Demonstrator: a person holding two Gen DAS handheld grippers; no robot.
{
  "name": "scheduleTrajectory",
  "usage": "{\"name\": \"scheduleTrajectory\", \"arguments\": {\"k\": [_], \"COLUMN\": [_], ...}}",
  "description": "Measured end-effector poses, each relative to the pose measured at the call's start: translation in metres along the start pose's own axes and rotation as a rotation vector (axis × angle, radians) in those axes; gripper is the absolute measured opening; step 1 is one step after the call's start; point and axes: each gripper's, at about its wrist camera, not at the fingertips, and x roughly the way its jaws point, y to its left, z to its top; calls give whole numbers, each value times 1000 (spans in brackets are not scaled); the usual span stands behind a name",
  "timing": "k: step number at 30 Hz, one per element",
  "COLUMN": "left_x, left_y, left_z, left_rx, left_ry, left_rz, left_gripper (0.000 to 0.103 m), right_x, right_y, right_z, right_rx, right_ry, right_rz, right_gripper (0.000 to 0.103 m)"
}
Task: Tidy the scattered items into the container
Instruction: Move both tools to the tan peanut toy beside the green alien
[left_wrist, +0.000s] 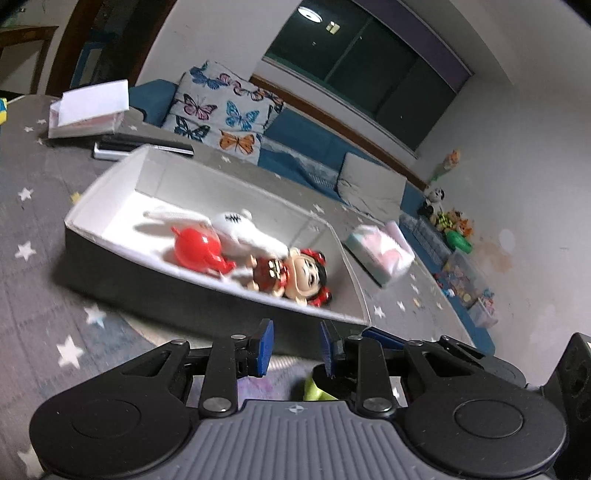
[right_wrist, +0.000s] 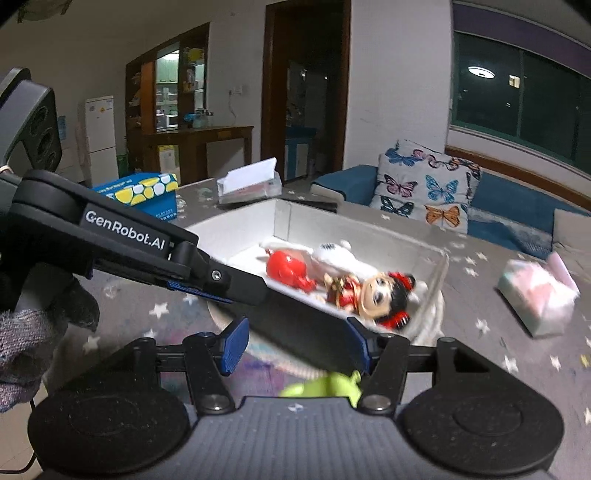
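A white-lined box (left_wrist: 110, 177) (right_wrist: 436, 258) sits on the star-patterned grey table. In it lie a red round toy (left_wrist: 197, 249) (right_wrist: 286, 269), a white plush toy (left_wrist: 243, 232) (right_wrist: 343, 258) and a doll in red with black hair (left_wrist: 295, 275) (right_wrist: 373, 295). A lime-green item (left_wrist: 314, 387) (right_wrist: 325, 384) lies on the table in front of the box, close under both grippers. My left gripper (left_wrist: 296, 347) is open and empty; its body crosses the right wrist view (right_wrist: 207, 275). My right gripper (right_wrist: 297, 343) is open and empty, near the box's front wall.
A pastel tissue pack (left_wrist: 382, 254) (right_wrist: 539, 295) lies right of the box. A white open box (left_wrist: 88, 109) (right_wrist: 251, 181), a dark flat device (left_wrist: 140, 146) and a blue-yellow carton (right_wrist: 144, 192) lie behind. A sofa with butterfly cushion (left_wrist: 225, 110) borders the table.
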Motion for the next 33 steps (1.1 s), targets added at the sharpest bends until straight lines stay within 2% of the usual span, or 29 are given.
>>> {"name": "scheduleTrajectory", "arguments": {"k": [6,15,18,23,26,33], "left_x": [15,25,26,26,27,33], "left_y": [-6,-14,-16,-23,-29,-40], "left_z": [-19,-27,-29,-34,-37,-41], "left_rx": [5,13,17,27,43,74], "left_ry": [64,111,122,137,146,167], "left_rz": [-10,-29,-37,-63,-74,-90], "left_gripper": [29,30,30,30,30,31], "right_x": [-15,-23,-29,-35,-35,-33], "right_y": [-6,-17,-21,-28,-29,-28], "right_z": [-29,-50,-54,-57,-60,-72], "right_rx": [37,75,82,94,82,75], "right_ry": [16,36,31,25,35,61], "right_rz": [-40,-71,-89,-109,-129,-120], "right_gripper": [59,60,68,71,77,78]}}
